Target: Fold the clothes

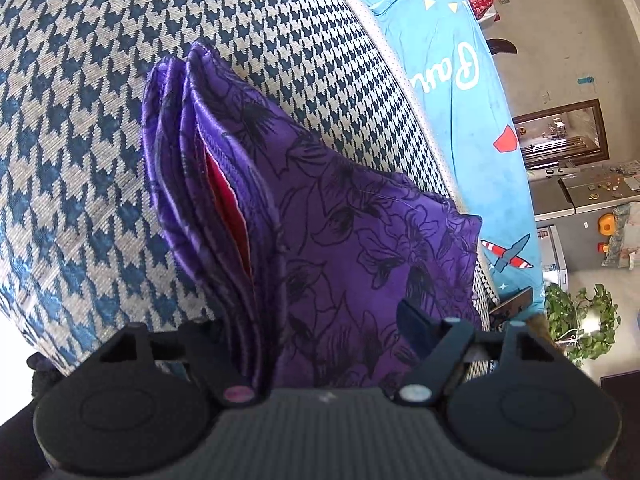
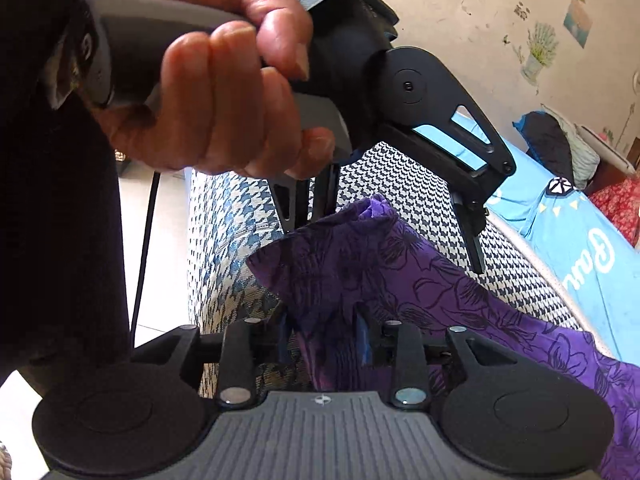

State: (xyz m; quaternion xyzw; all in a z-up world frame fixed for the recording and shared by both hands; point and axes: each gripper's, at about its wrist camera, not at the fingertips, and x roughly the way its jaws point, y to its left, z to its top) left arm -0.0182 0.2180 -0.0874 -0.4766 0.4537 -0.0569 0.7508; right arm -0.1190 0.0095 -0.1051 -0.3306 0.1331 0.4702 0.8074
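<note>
A houndstooth cushion [image 1: 100,128] fills each frame's upper left, blue bedding [image 1: 460,92] at the right. The folded purple garment [image 1: 340,240] lies centre frame. The right gripper [image 2: 324,344] has its jaws clamped on the garment's edge; the left gripper [image 1: 320,332] stands apart. Best keep layers aligned, pull gently.

i see open houndstooth cushion [image 1: 100,120] on my left gripper's [image 1: 320,320] outer side. the folded purple garment [image 1: 340,248] fills the gap between both grippers; my left hand [image 2: 208,80] crowds the space above the right gripper [image 2: 324,344].
</note>
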